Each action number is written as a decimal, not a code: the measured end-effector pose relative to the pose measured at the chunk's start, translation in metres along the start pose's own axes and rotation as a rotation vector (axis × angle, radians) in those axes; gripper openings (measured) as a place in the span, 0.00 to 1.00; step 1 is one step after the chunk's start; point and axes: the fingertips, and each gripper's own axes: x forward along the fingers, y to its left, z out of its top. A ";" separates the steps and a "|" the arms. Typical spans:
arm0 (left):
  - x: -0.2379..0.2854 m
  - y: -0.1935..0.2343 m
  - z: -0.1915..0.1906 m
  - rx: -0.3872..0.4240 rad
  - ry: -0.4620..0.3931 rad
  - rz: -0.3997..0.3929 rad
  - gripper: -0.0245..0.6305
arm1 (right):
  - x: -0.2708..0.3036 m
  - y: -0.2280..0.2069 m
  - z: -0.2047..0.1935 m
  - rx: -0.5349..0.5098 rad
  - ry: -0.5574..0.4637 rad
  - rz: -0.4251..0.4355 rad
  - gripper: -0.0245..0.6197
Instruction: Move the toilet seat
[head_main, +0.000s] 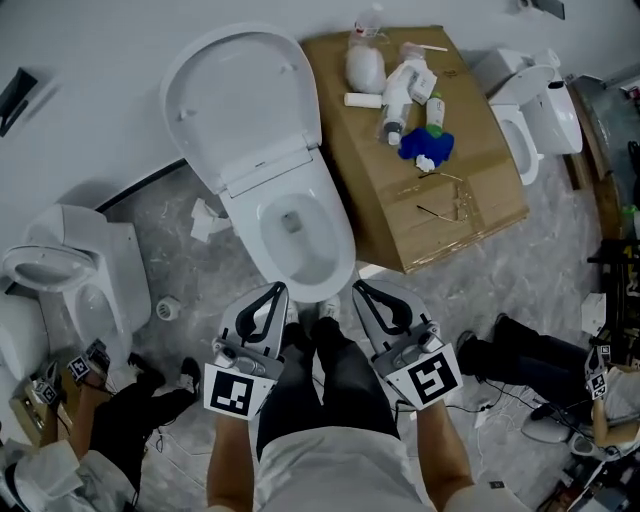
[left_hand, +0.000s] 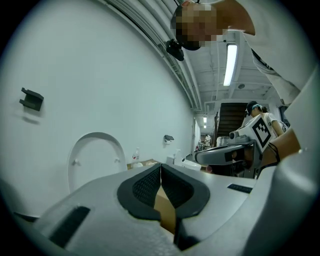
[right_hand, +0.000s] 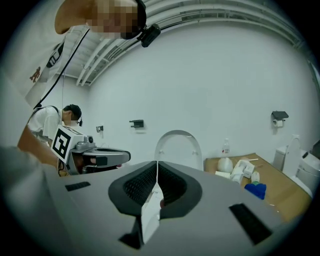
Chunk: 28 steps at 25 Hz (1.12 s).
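Observation:
A white toilet (head_main: 300, 235) stands against the wall. Its seat and lid (head_main: 240, 100) are raised and lean back on the wall, leaving the bowl uncovered. My left gripper (head_main: 279, 289) hovers just short of the bowl's front rim on the left, jaws shut, nothing between them. My right gripper (head_main: 359, 289) sits level with it at the front right, also shut and empty. In the left gripper view the closed tips (left_hand: 160, 167) point past the raised lid (left_hand: 97, 160). In the right gripper view the closed tips (right_hand: 157, 164) point at the lid (right_hand: 178, 147).
A flattened cardboard sheet (head_main: 470, 190) right of the toilet carries bottles and a blue object (head_main: 427, 146). Other toilets stand at left (head_main: 60, 270) and far right (head_main: 535, 110). Paper scraps (head_main: 205, 220), cables and seated people's legs crowd the floor on both sides.

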 end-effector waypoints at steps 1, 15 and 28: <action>0.003 0.002 -0.006 -0.001 0.003 0.001 0.05 | 0.003 -0.002 -0.006 0.004 0.002 -0.002 0.06; 0.021 0.010 -0.105 -0.043 0.042 -0.017 0.06 | 0.035 -0.013 -0.108 0.066 0.042 -0.019 0.06; 0.016 0.024 -0.184 -0.086 0.116 0.015 0.06 | 0.049 -0.023 -0.177 0.100 0.075 -0.041 0.06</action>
